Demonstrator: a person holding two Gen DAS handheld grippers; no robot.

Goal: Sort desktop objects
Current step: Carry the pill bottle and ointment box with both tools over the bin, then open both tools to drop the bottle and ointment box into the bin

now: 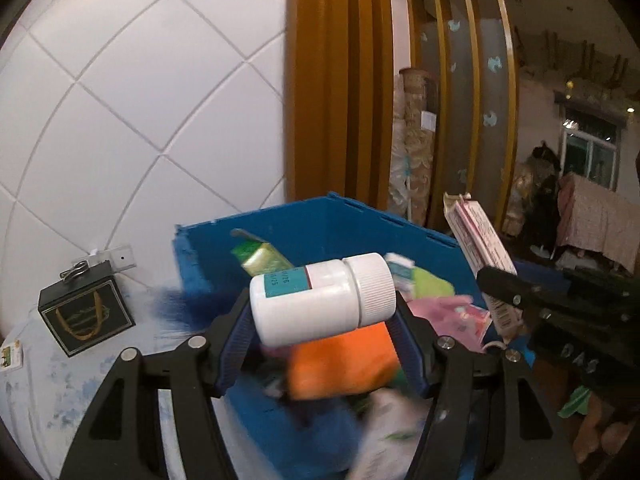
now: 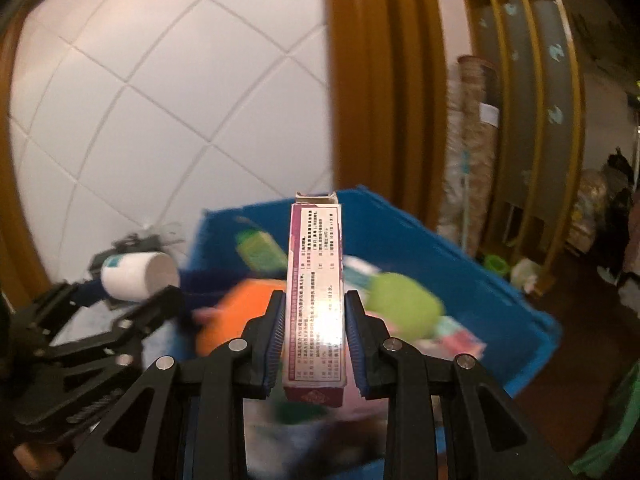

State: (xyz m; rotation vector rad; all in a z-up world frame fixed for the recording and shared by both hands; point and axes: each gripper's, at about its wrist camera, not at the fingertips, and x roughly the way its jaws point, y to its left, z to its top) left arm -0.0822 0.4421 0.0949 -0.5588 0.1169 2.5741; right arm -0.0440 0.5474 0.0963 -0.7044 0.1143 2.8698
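The left gripper (image 1: 323,316) pinched a white bottle (image 1: 320,298) crosswise and the right gripper (image 2: 315,334) clamped a slim carton (image 2: 316,280) upright, both above the blue bin (image 1: 320,216), apparently for dropping in.

Warm, dim indoor light; the fisheye bends the wall tiles (image 1: 132,112) and darkens the corners. Motion blur smears the bin's (image 2: 460,264) contents. Glare whitens the carton (image 2: 320,312).
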